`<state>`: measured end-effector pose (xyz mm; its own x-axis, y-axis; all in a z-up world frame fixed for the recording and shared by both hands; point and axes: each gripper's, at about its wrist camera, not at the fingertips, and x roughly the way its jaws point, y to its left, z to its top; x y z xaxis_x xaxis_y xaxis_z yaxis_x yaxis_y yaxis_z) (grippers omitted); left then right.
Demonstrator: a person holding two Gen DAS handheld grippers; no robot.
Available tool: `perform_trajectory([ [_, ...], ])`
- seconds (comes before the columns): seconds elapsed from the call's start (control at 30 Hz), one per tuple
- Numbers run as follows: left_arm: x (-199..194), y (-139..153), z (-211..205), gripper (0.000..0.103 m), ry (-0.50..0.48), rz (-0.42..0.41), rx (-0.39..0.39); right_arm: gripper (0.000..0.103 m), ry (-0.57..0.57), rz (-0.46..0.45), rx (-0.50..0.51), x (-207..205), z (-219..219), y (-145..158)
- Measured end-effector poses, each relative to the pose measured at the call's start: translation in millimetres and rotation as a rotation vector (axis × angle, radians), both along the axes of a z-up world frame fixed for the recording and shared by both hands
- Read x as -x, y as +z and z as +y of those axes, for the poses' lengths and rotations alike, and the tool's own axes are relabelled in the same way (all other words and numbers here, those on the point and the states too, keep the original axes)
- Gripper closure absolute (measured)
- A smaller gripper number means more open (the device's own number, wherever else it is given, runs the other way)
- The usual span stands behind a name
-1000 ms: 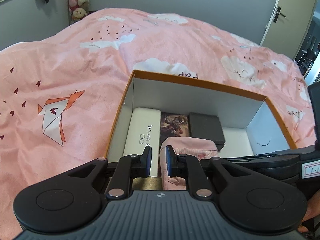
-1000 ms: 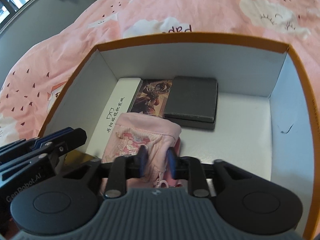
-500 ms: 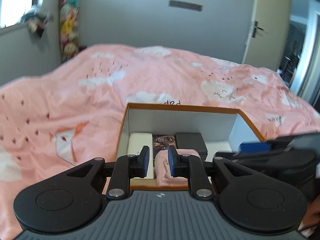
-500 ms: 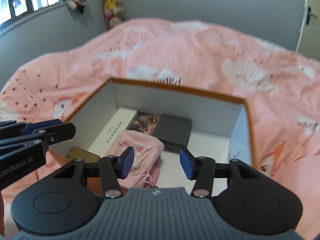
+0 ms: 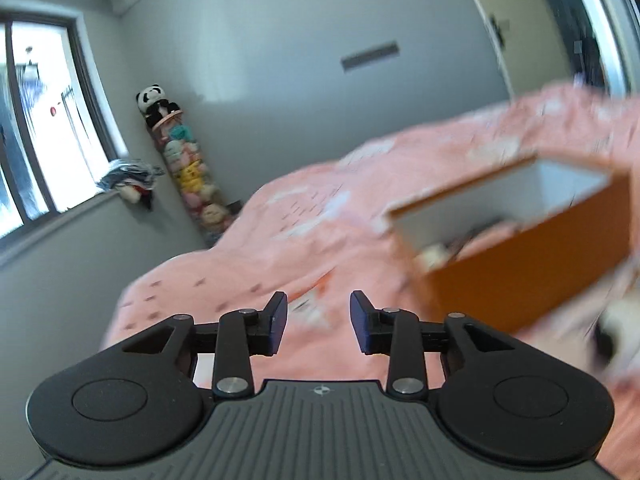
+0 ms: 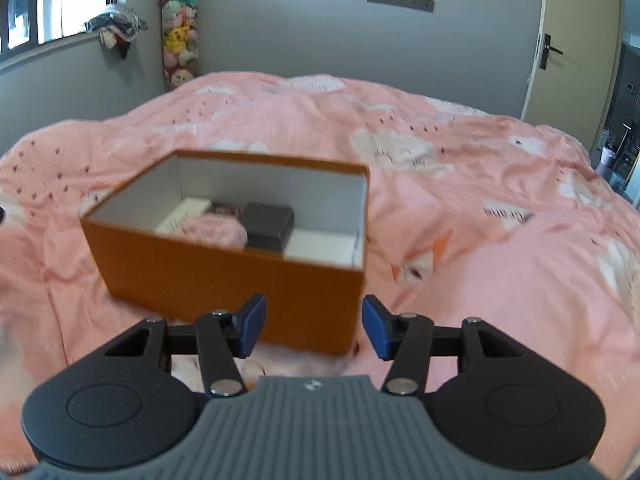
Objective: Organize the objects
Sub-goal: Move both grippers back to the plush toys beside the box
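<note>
An orange box with a white inside stands on the pink bed. In it lie a white case, a pink pouch, a picture card and a dark grey box. My right gripper is open and empty, held back in front of the box's near wall. My left gripper is open and empty, to the left of the box, which looks blurred and tilted in the left wrist view.
The pink patterned duvet covers the whole bed. A column of plush toys hangs in the far corner beside a window. A door is at the far right.
Both grippers pulled back and up out of the box. The right one let go of the pink pouch and opened wide. The left one opened and swung left.
</note>
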<state>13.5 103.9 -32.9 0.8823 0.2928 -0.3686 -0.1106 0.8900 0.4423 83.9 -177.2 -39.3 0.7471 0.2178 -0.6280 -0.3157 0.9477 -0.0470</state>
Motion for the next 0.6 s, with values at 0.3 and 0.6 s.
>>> perform_trajectory([
  [0.3,-0.5,-37.4,33.2,0.063,0.137,0.129,-0.074,0.047,-0.069,0.054,-0.02,11.8,-18.3,-14.9],
  [0.6,0.5,-2.7,23.3,0.063,0.145,0.055,-0.02,0.045,-0.05,0.165,0.017,19.5,-24.5,-29.9],
])
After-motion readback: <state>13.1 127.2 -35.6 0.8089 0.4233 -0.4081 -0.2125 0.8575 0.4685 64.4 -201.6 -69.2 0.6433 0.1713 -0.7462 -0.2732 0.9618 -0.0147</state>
